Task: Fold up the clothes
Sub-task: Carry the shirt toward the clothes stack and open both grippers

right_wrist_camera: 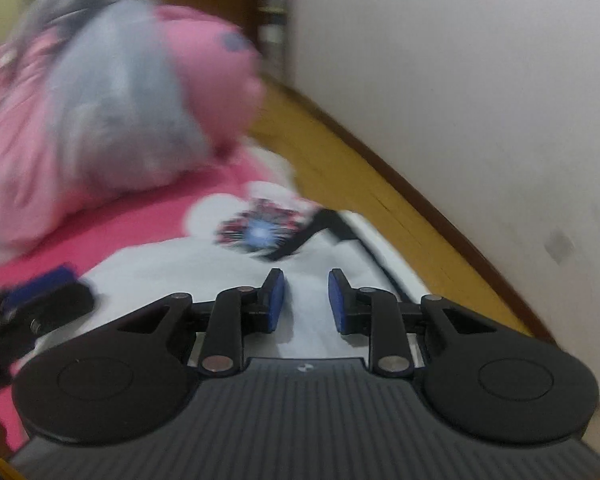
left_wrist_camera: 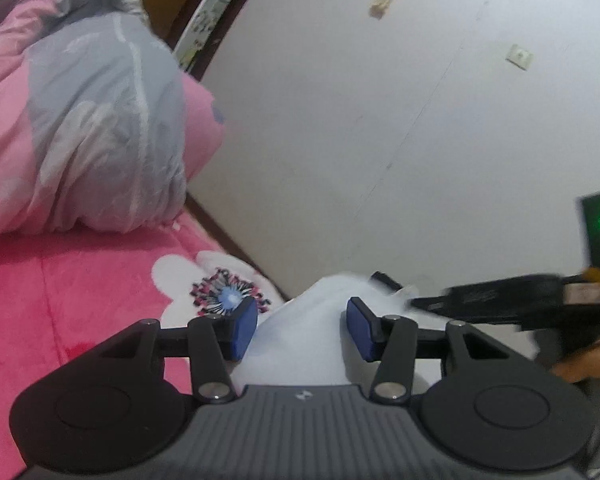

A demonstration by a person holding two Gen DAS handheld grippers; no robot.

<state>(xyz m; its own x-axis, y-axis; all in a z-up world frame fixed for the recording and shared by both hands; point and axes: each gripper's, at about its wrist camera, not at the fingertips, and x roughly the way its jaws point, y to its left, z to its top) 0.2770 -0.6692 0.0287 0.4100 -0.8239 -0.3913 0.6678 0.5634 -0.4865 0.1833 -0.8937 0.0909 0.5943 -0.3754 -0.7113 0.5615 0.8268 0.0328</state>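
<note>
A white garment (left_wrist_camera: 300, 344) with black trim (right_wrist_camera: 328, 224) lies on the pink bed cover (left_wrist_camera: 80, 292) near the bed's wall side. My left gripper (left_wrist_camera: 302, 326) hovers over the garment's raised edge, open wide, with white cloth showing in the gap but not pinched. My right gripper (right_wrist_camera: 306, 300) is also open, low over the flat white cloth (right_wrist_camera: 188, 264), nothing held between its blue pads (right_wrist_camera: 275, 300). Each gripper shows in the other's view: the right gripper (left_wrist_camera: 500, 304) at right, the left gripper (right_wrist_camera: 40, 292) at left. Both views are motion-blurred.
A bulky grey and pink quilt (left_wrist_camera: 80, 120) is piled at the back left of the bed. A flower print (left_wrist_camera: 228, 296) marks the cover beside the garment. A wooden bed rail (right_wrist_camera: 352, 176) runs along the white wall (left_wrist_camera: 380, 120). A hand (left_wrist_camera: 580, 364) holds the right gripper.
</note>
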